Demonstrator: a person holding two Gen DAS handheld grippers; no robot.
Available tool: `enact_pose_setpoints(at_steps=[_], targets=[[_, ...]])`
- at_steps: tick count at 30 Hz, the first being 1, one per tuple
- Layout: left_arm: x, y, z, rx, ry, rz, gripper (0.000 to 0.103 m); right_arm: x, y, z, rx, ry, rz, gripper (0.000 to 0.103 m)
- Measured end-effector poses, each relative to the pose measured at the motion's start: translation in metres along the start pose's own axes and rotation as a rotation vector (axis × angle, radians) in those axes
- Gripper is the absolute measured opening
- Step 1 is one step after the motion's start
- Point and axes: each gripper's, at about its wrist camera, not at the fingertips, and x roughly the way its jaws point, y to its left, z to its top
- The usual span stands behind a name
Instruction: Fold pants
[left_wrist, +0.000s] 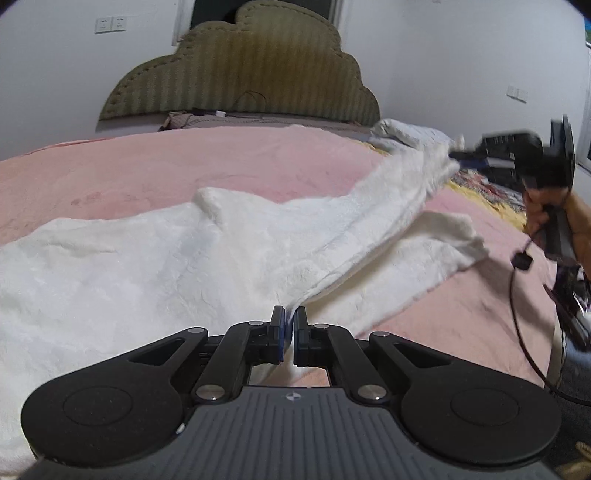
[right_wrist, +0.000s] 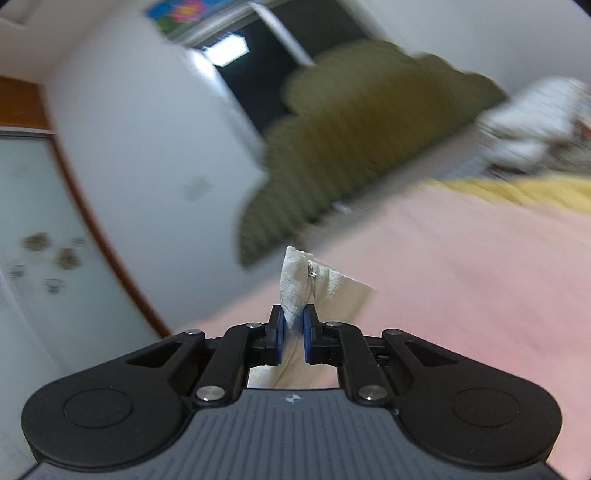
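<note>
White fleecy pants (left_wrist: 155, 258) lie spread over a pink bed cover (left_wrist: 184, 162), one part stretched taut up to the right. My left gripper (left_wrist: 290, 317) is shut on an edge of the white cloth near the bed's front. In the left wrist view, my right gripper (left_wrist: 456, 157) is raised at the far right, held by a hand (left_wrist: 543, 210), and pinches the other end of the stretched cloth. In the right wrist view, my right gripper (right_wrist: 293, 321) is shut on a corner of the pants (right_wrist: 295, 284), which sticks up between the blue pads with a small metal hook showing.
An olive padded headboard (left_wrist: 240, 74) stands at the far end of the bed against a white wall. A white bundle (left_wrist: 402, 133) and a patterned yellow blanket (left_wrist: 487, 192) lie at the bed's far right. A black cable (left_wrist: 517, 295) hangs beside the hand.
</note>
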Motion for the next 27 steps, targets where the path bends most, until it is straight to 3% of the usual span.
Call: enact_pose_setpoints(at_steps=[5,11,25,27], targets=[[-0.004,0.000,-0.001,0.001,-0.002,-0.007,0.003,-0.024,-0.064,-0.048,0.259,0.040,-0.043,0.010],[-0.016,0.002,0.000,0.013,-0.033,-0.022,0.003,-0.046,-0.062,-0.058,0.251,0.000,-0.017,0.010],[-0.020,0.005,-0.008,0.055,0.000,-0.025,0.002,-0.079,-0.089,-0.082,0.315,0.057,-0.117,0.010],[-0.023,0.003,-0.003,0.042,-0.017,-0.034,0.010,-0.073,-0.081,-0.081,0.290,0.082,-0.088,0.012]])
